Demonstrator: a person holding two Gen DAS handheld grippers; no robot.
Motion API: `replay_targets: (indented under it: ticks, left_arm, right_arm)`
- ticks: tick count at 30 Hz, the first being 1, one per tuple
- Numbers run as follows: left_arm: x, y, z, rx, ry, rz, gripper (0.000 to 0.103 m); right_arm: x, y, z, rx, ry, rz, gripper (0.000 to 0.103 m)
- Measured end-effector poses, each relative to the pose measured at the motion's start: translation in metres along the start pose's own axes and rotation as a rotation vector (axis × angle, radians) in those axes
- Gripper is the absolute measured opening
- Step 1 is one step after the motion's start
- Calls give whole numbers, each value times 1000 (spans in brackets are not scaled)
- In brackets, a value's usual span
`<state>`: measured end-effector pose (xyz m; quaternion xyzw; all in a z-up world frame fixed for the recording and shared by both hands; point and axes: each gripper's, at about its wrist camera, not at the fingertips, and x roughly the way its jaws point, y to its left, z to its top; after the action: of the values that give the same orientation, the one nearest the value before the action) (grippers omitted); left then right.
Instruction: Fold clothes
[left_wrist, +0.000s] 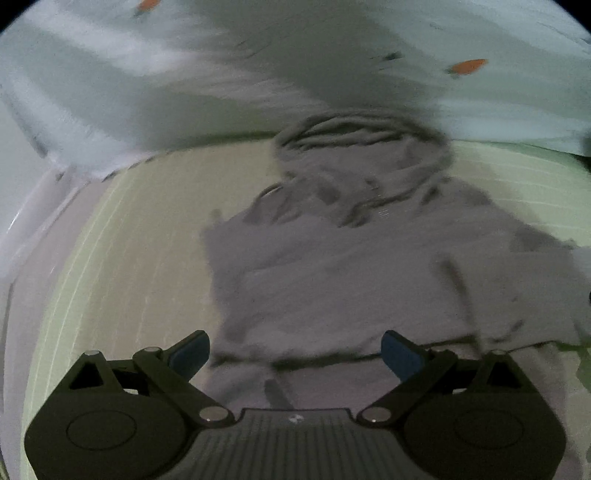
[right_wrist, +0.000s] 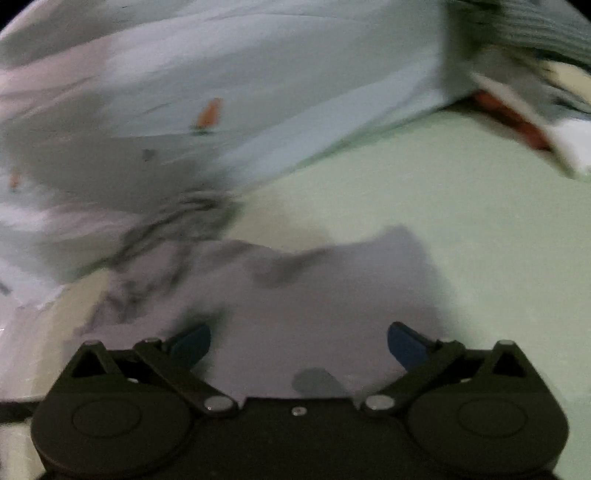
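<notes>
A grey garment (left_wrist: 332, 266) lies partly crumpled on a pale green striped bed sheet (left_wrist: 122, 258), its bunched collar end towards the back. My left gripper (left_wrist: 295, 350) is open just above the garment's near part, blue pads wide apart and empty. In the right wrist view the same grey garment (right_wrist: 314, 295) lies ahead and under my right gripper (right_wrist: 299, 343), which is open and empty, above the garment's right edge. Both views are blurred by motion.
A light blue quilt with orange marks (left_wrist: 129, 74) is heaped along the back of the bed; it also shows in the right wrist view (right_wrist: 221, 92). Other folded fabrics (right_wrist: 535, 74) lie at the back right. Bare green sheet (right_wrist: 480, 221) spreads to the right.
</notes>
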<state>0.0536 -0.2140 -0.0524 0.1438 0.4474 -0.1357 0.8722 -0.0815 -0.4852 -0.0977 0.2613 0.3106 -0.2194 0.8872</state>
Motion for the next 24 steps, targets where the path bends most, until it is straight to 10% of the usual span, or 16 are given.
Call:
replay_targets:
  ticks: [6, 18, 24]
  left_arm:
    - [-1, -56, 22, 148, -30, -70, 99]
    - [28, -138, 36, 328, -22, -234, 97]
    - [45, -143, 35, 323, 15, -272, 67]
  right_arm:
    - [-11, -55, -10, 66, 11, -218, 103]
    - [-2, -96, -9, 147, 81, -295, 103]
    - [8, -87, -8, 42, 121, -332, 103]
